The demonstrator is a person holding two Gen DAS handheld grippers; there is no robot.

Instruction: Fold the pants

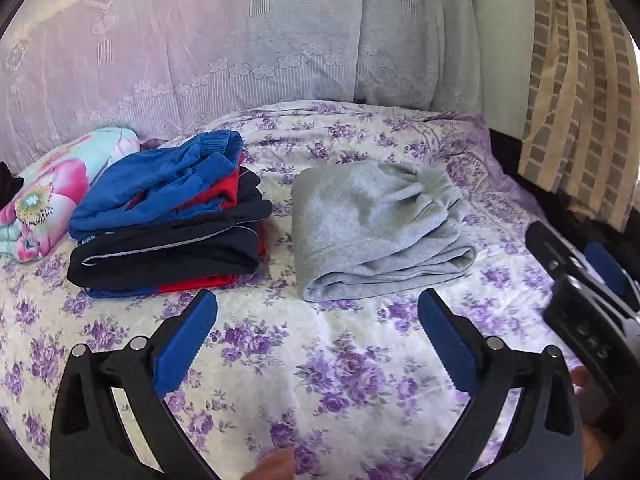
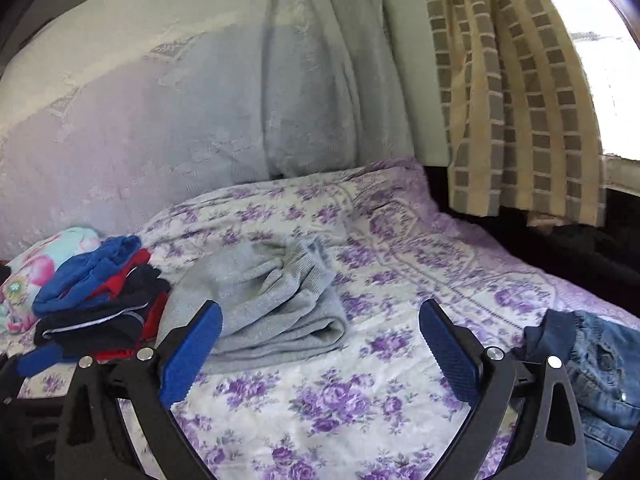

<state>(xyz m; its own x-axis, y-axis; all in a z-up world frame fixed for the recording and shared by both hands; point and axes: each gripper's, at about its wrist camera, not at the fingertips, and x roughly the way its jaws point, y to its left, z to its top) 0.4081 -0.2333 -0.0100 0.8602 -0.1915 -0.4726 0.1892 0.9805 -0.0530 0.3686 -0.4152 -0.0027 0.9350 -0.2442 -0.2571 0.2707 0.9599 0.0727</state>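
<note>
**Grey pants folded, both jaws wide and empty**

Left wrist view: the left gripper (image 1: 318, 332) stands fully spread over the bed (image 1: 348, 372), gripping nothing. The folded grey pants (image 1: 376, 228) lie just ahead, beside a stack of folded clothes (image 1: 168, 216).

Right wrist view: the right gripper (image 2: 320, 340) is equally wide and empty; the pants' ribbed waistband (image 2: 308, 268) points away. Jeans (image 2: 600, 364) lie at right.

At centre frame, the folded grey sweatpants (image 1: 376, 232) are seen as soft, matt fleece with a ribbed waistband. The floral bedsheet (image 1: 320, 368) below is smooth printed cotton-like cloth. At lower right of the right wrist view, faded, coarse denim jeans (image 2: 600, 368) are shown.
</note>
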